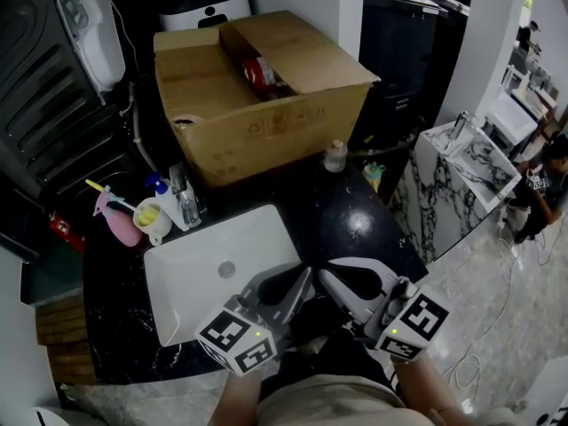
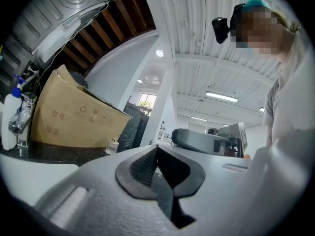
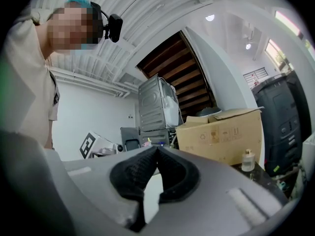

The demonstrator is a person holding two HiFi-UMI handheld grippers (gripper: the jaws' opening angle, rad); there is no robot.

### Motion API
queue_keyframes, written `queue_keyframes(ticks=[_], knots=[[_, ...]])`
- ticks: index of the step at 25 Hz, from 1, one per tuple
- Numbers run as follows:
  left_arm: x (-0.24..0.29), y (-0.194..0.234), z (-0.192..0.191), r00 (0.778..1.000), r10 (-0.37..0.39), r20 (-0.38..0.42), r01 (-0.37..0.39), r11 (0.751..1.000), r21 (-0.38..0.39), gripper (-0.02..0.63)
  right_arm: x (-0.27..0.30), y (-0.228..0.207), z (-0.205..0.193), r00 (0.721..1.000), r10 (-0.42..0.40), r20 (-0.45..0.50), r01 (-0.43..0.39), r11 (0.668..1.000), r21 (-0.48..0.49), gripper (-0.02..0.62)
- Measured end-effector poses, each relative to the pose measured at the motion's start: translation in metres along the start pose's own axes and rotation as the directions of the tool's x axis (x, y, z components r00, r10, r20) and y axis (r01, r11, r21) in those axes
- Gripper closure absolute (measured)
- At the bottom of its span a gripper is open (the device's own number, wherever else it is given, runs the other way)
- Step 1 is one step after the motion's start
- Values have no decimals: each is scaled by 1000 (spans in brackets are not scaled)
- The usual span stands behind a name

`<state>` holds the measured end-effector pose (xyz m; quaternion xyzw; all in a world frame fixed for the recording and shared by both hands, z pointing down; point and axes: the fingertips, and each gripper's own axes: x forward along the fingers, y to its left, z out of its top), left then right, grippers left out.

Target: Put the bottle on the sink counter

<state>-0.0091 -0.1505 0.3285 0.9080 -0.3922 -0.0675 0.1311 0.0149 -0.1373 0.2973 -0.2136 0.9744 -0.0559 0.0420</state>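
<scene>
A small clear glass bottle (image 1: 335,155) with a pale cap stands upright on the black sink counter (image 1: 346,220), just in front of the cardboard box. It also shows as the small bottle (image 2: 112,145) in the left gripper view and as the bottle (image 3: 247,160) in the right gripper view. My left gripper (image 1: 304,276) and right gripper (image 1: 323,276) hang close to my body over the sink's front edge, tips almost meeting, far from the bottle. The left gripper (image 2: 156,147) is shut on nothing. The right gripper (image 3: 156,149) is shut too, also with nothing held.
A white sink basin (image 1: 195,264) is set in the counter. Behind it are a faucet (image 1: 186,201), a cup (image 1: 149,220) and a pink spray bottle (image 1: 111,216). An open cardboard box (image 1: 257,105) holds a red item (image 1: 259,71). A marble stand (image 1: 470,158) is right.
</scene>
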Motion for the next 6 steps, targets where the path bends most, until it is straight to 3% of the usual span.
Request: queue_keyframes(ticks=[6], knots=[[-2, 2, 0, 1000, 4, 3, -4, 1000, 1, 600, 4, 3, 0, 1000, 11, 1, -11, 1000, -11, 592]])
